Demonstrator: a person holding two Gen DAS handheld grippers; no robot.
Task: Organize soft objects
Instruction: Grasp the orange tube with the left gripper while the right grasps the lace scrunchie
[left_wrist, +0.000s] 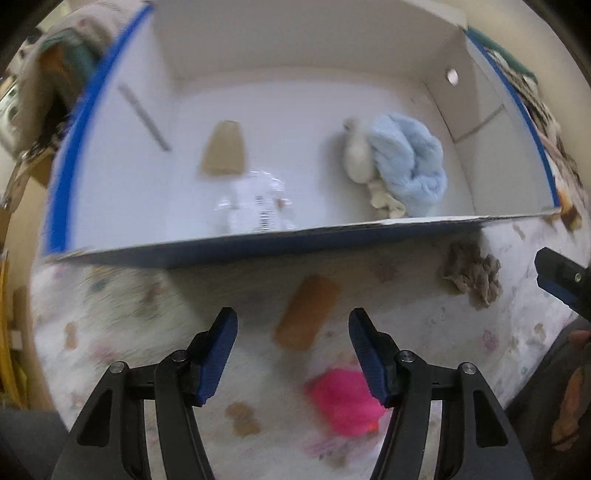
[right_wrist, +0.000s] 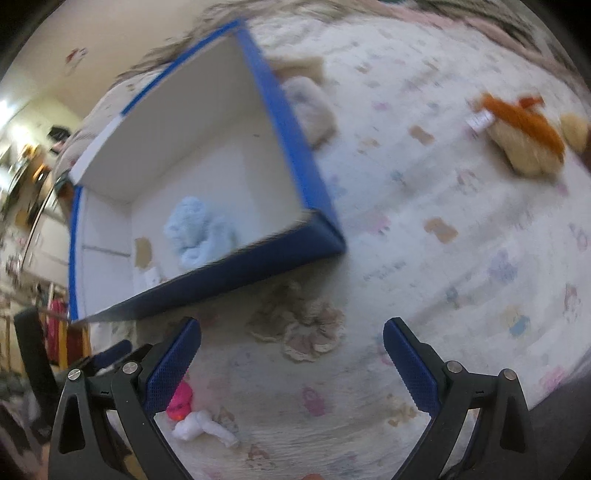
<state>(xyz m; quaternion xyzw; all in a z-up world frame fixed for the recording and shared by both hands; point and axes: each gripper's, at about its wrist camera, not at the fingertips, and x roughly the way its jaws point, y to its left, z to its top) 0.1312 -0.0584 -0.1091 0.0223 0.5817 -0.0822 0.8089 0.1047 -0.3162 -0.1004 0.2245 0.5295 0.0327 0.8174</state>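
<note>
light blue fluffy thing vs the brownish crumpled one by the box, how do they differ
The light blue fluffy thing lies inside the box, against a cream item; the brownish crumpled one lies outside on the printed sheet, near the box's front wall. The blue one looks plumper, the brown one flatter. Both are soft, and neither is gripped.

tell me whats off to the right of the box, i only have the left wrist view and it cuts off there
Observer: In the right wrist view a tan and orange plush toy lies on the bedspread, well right of the blue box.
Operator: anything behind the box
Observer: A pale beige soft item sits against the box's far outer wall.
Operator: is the right tool holding something
Observer: No. The right tool is open and empty, with the brown crocheted piece on the bedspread just ahead of it.
</note>
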